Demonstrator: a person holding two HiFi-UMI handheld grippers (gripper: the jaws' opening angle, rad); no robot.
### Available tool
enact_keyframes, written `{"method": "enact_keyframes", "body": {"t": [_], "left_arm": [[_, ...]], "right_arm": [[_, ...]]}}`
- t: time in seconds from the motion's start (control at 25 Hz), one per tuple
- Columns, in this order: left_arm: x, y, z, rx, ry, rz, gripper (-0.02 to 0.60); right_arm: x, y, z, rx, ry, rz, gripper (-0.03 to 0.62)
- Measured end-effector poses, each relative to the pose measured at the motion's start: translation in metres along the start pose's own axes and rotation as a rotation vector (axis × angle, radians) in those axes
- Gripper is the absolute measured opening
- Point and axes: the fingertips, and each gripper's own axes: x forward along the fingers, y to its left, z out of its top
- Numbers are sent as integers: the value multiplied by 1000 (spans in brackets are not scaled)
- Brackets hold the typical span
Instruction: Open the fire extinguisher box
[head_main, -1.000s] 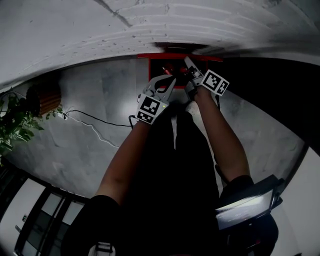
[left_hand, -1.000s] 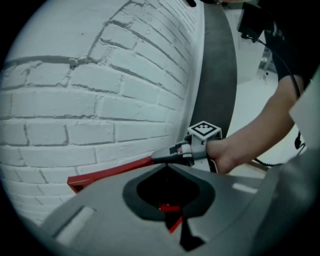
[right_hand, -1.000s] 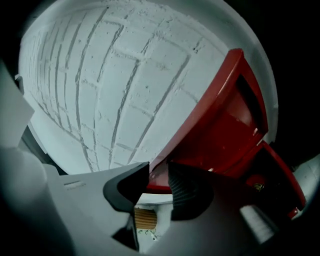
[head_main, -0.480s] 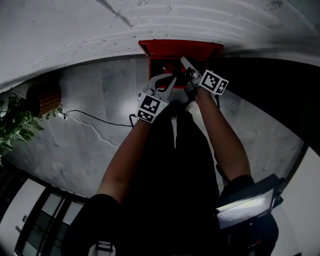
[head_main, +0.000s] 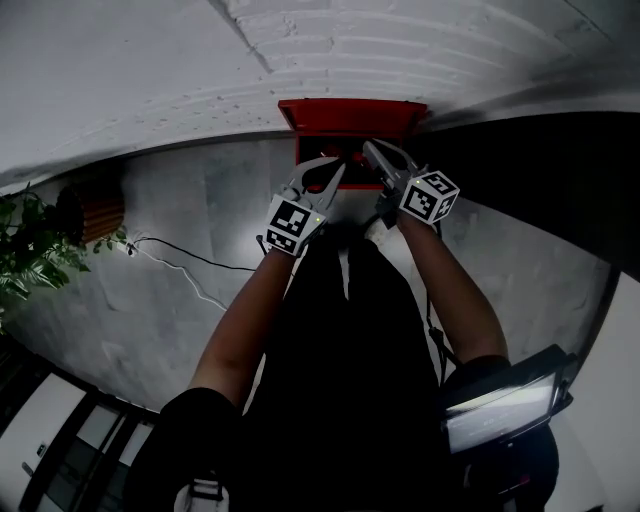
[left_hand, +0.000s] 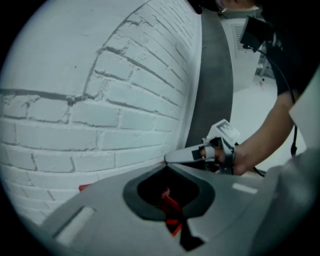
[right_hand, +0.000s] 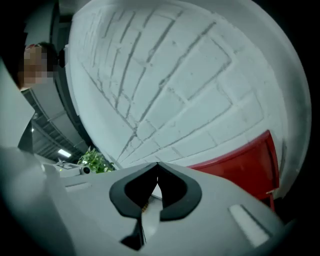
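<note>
The red fire extinguisher box (head_main: 350, 116) is sitting on the grey floor (head_main: 190, 230), right up against the white brick wall (head_main: 300, 50). The person is holding both arms down at its front. The left hand-held gripper (head_main: 338, 167) is pinching shut, tips touching, with only some red box showing behind them. The right hand-held gripper (head_main: 369, 147) is pinching shut too, holding nothing. I am guessing shut tips are good for pushing. A red panel (right_hand: 240, 167), maybe the lid, is standing by the bricks.
</note>
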Motion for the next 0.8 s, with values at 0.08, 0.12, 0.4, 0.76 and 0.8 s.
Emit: {"method": "enact_keyframes", "body": {"t": [0.08,0.12,0.4,0.76,0.8], "left_arm": [[-6,-11,21,22,-33,-30,3],[-10,-17,32,32,-52,-44,3],[-60,-69,91,47,-135,-123,3],[-110,-119,141,48,-200,-131,3],[-114,-124,147,58,-207,-131,3]], "right_arm": [[-10,31,12,-90,10,49,9],[-16,48,17,-150,15,74,9],[-65,151,42,-513,42,175,9],[-112,247,57,-669,42,277,9],[-116,253,59,-670,36,278,9]]}}
